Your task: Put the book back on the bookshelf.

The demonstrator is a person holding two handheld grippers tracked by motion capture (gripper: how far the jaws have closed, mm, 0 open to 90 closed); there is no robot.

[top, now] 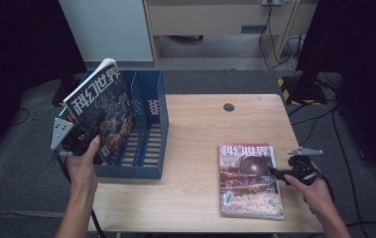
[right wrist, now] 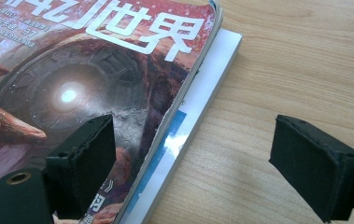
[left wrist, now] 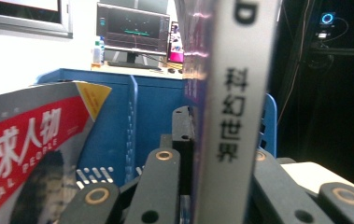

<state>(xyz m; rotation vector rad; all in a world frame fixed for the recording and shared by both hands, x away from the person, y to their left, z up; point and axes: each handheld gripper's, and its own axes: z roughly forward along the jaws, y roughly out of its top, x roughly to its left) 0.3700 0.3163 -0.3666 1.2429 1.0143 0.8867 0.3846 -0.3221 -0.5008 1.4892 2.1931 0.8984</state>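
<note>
My left gripper (top: pixel 87 133) is shut on a science-fiction magazine (top: pixel 101 106) and holds it upright and tilted over the left slots of a blue file rack (top: pixel 163 114). In the left gripper view its grey spine (left wrist: pixel 230 116) stands between the black jaws of the left gripper (left wrist: pixel 221 154). A red-and-white magazine (left wrist: pixel 30 149) leans in the rack (left wrist: pixel 156 107) beside it. My right gripper (top: pixel 275 172) is open at the right edge of a stack of magazines (top: pixel 247 178) lying flat on the table. In the right gripper view (right wrist: pixel 193 158) one jaw hovers over the top cover (right wrist: pixel 86 70), the other over bare wood.
The wooden table (top: pixel 200 124) has a round cable hole (top: pixel 229 107) near its far edge. A white-edged magazine (right wrist: pixel 207 93) lies under the top one. A dark stand (top: pixel 307 74) with cables is on the floor at the far right. A monitor (left wrist: pixel 132 35) sits beyond the rack.
</note>
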